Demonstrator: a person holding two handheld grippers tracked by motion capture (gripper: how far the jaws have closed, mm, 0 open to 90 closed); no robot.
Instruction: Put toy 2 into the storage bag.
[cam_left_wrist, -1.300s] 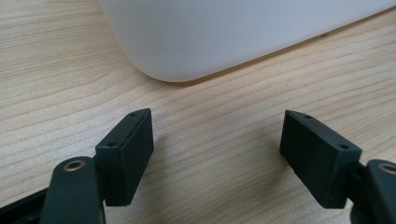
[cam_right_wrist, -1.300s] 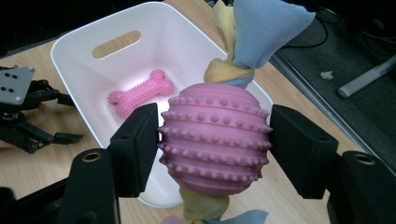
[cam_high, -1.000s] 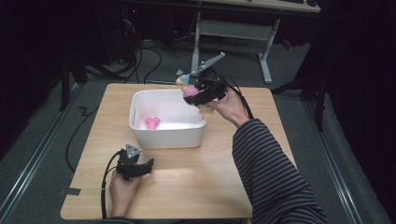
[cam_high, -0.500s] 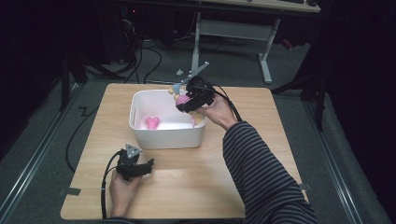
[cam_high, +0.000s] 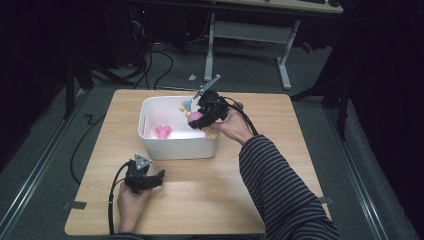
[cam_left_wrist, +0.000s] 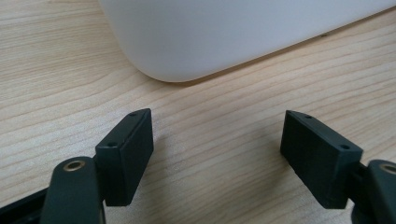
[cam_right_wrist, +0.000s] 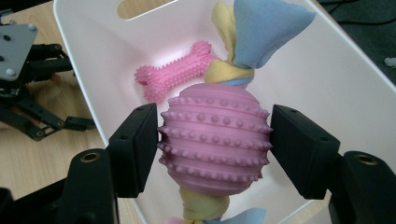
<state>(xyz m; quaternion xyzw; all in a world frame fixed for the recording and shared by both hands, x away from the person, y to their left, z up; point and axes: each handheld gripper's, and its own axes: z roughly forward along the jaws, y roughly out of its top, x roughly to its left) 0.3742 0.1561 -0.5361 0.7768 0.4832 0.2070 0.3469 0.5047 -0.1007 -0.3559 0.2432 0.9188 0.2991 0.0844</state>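
While my left tongs (cam_high: 161, 176) rested spread on the wooden surface (cam_high: 210, 200), my right tongs (cam_right_wrist: 214, 144) pinched the pink studded ball toy (cam_right_wrist: 215, 142) over the white bin (cam_high: 150, 107), its knotted cloth axis running away from me. It had shifted leftward over the bin, above the pink bone (cam_right_wrist: 175, 77). Beyond stood a dark room.

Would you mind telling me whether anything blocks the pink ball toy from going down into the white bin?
Nothing visible does: the right hand-held gripper holds the ball toy above the open bin; the pink bone lies farther along the floor.
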